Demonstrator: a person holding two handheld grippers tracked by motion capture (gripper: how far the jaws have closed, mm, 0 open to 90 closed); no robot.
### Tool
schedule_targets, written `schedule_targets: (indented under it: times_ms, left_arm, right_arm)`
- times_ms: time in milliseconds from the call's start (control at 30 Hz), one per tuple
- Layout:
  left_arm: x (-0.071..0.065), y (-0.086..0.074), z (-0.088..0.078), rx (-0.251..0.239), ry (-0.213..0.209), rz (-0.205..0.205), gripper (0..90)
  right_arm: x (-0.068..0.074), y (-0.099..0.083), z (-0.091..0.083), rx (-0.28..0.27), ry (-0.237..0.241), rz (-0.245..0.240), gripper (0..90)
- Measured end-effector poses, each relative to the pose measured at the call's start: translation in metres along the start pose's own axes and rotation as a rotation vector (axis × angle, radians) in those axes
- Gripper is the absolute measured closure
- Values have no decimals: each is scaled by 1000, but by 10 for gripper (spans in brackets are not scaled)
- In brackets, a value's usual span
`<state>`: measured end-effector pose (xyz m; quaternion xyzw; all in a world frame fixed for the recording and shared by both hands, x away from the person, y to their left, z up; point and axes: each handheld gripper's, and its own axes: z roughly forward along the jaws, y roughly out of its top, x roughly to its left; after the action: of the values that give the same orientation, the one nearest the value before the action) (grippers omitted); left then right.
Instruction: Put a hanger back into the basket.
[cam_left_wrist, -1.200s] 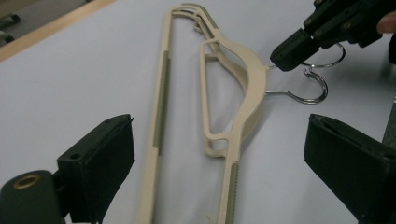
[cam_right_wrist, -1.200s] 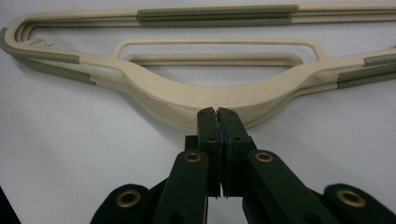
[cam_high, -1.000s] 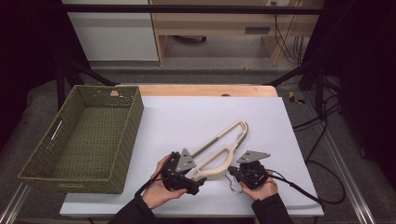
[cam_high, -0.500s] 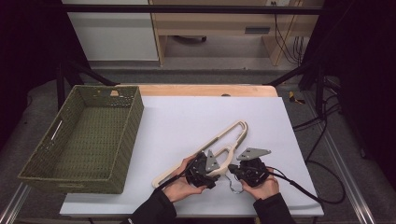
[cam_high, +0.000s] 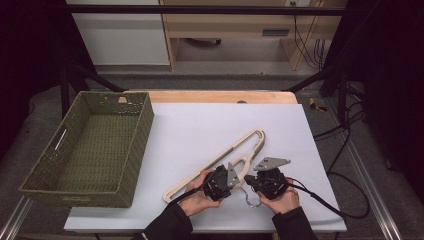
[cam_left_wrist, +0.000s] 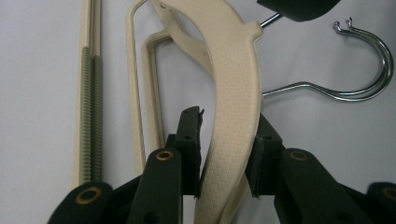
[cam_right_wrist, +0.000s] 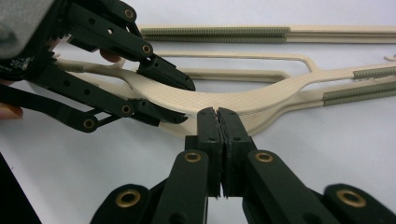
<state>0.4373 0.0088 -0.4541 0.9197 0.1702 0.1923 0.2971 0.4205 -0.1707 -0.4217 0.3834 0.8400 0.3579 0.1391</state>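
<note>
The stiff, light plastic hanger (cam_left_wrist: 233, 93) is clamped at its curved shoulder by the left tongs (cam_left_wrist: 224, 154), which have just been closing; the right tongs (cam_right_wrist: 218, 126) are pressed together on its neck.

white table (cam_high: 200, 125): hanger (cam_high: 235, 152), green basket (cam_high: 95, 145)

The basket (cam_high: 90, 150) sits on the left part of the table (cam_high: 200, 125). The hanger (cam_high: 220, 162) lies right of it, slanting from near front to far right, its hook (cam_high: 252, 200) seemingly pointing toward the front edge.
</note>
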Motion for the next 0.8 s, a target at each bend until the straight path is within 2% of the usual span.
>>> schedule_targets:
  times_ms: [33, 67, 100, 200, 267, 300, 367, 400, 433, 467, 500, 533, 567, 600, 633, 733, 767, 800]
  left_arm:
    - [-1, 0, -1, 4, 14, 12, 706]
    - [-2, 0, -2, 2, 16, 17, 709]
    - [-2, 1, -3, -1, 12, 19, 714]
    - [-2, 1, -5, -4, 15, 20, 725]
    - [-2, 1, -8, -2, 21, 24, 738]
    - [-2, 1, -9, -2, 23, 24, 738]
    - [-1, 1, -11, -9, 25, 19, 756]
    - [0, 1, -13, -10, 29, 15, 761]
    - [1, 1, -17, -18, 33, 12, 766]
    - [1, 1, -17, -18, 33, 12, 769]
    - [4, 1, -21, -26, 36, 9, 772]
    - [4, 1, -23, -33, 44, 1, 775]
    - [6, 2, -26, -35, 52, 4, 779]
    - [6, 2, -26, -35, 52, 4, 782]
    - [10, 2, -31, -33, 61, 0, 785]
    - [16, 0, -38, -45, 82, -23, 794]
    - [16, 0, -38, -45, 82, -23, 798]
    - [20, 0, -41, -50, 88, -36, 798]
  right_arm:
    - [0, 0, 0, 0, 6, -3, 889]
    - [1, 0, -1, 3, 1, 11, 887]
    - [0, 0, -2, -10, 5, -8, 884]
    - [0, 1, -5, -29, 16, 5, 851]
    - [-3, 2, -16, -91, 16, 0, 775]
    - [-3, 2, -16, -91, 16, 0, 775]
    - [-6, 3, -26, -150, 13, 25, 708]
    - [-9, 3, -33, -191, 9, 19, 664]
    - [-15, 2, -46, -274, -21, 32, 577]
    - [-15, 2, -46, -274, -21, 32, 577]
    - [-22, -1, -57, -341, -68, 45, 511]
    - [-26, -2, -62, -367, -98, 53, 475]
    - [-30, -5, -67, -388, -120, 62, 452]
    - [-30, -5, -67, -388, -120, 62, 452]
    - [-38, -10, -75, -415, -155, 95, 404]
    - [-49, -18, -83, -452, -163, 151, 347]
    - [-49, -18, -83, -452, -163, 151, 347]
    - [-53, -20, -84, -463, -166, 164, 310]
